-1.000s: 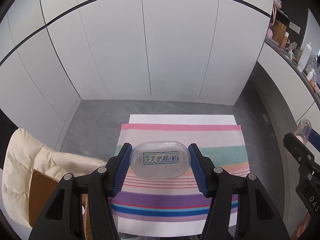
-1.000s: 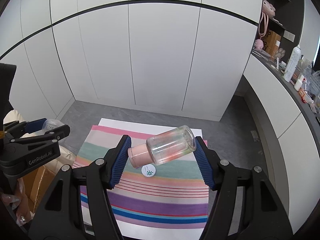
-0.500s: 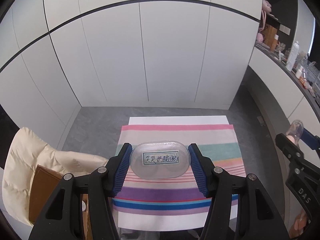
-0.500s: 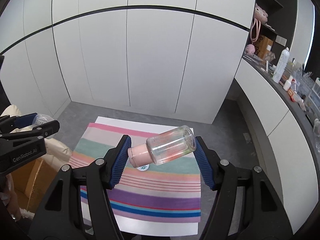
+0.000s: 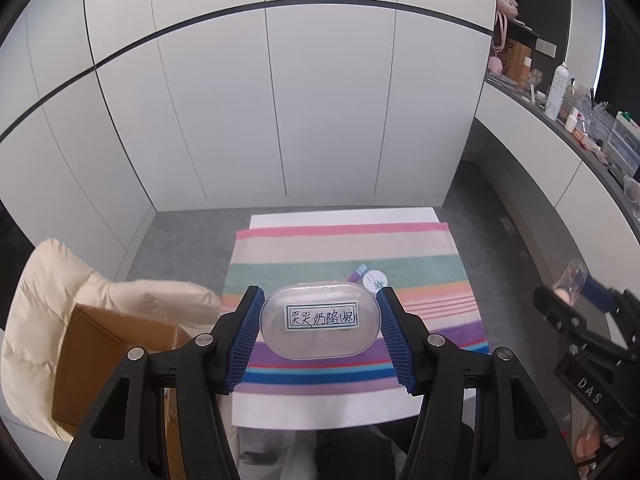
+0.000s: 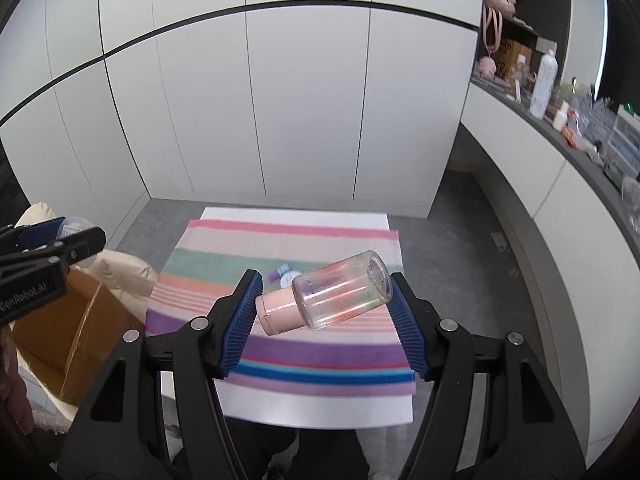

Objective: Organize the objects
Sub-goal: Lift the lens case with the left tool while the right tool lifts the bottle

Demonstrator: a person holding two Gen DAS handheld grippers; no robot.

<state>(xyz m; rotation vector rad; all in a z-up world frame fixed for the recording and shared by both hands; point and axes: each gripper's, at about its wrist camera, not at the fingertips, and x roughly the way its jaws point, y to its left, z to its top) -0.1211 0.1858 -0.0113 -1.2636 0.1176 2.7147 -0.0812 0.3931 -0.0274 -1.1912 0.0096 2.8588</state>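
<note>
The left gripper (image 5: 320, 330) has its jaws closed on a clear oval case (image 5: 320, 326), pressed end to end between the blue ribbed pads. A white label (image 5: 322, 316) on the case carries handwritten Chinese characters, roughly "哭哭奶酪", with a bracketed last character too cramped to read surely. The right gripper (image 6: 326, 306) has its jaws clamped on a clear bottle with a pink cap (image 6: 340, 294), lying tilted across the gap, cap against the left pad and base against the right. From the right wrist view, "GenRobot.AI" shows on the left gripper's black body; from the left wrist view, "DAS" shows on the right one.

Beyond and below both sets of jaws lies a striped cloth (image 6: 280, 344) in pink, green, orange, purple and blue, spread over a white counter (image 6: 320, 412). On its green stripe, just past the jaws, sit a small round white lid with a green sprig mark (image 5: 376, 280) and a small purple tube (image 5: 357, 273) touching it. Left of the jaws stand an open cardboard box (image 5: 104, 356) and a cream padded jacket (image 5: 60, 280). White cabinet doors (image 5: 280, 120) fill the room's back, above grey floor (image 5: 192, 232); a cluttered dark shelf (image 6: 568, 120) runs along the right.
</note>
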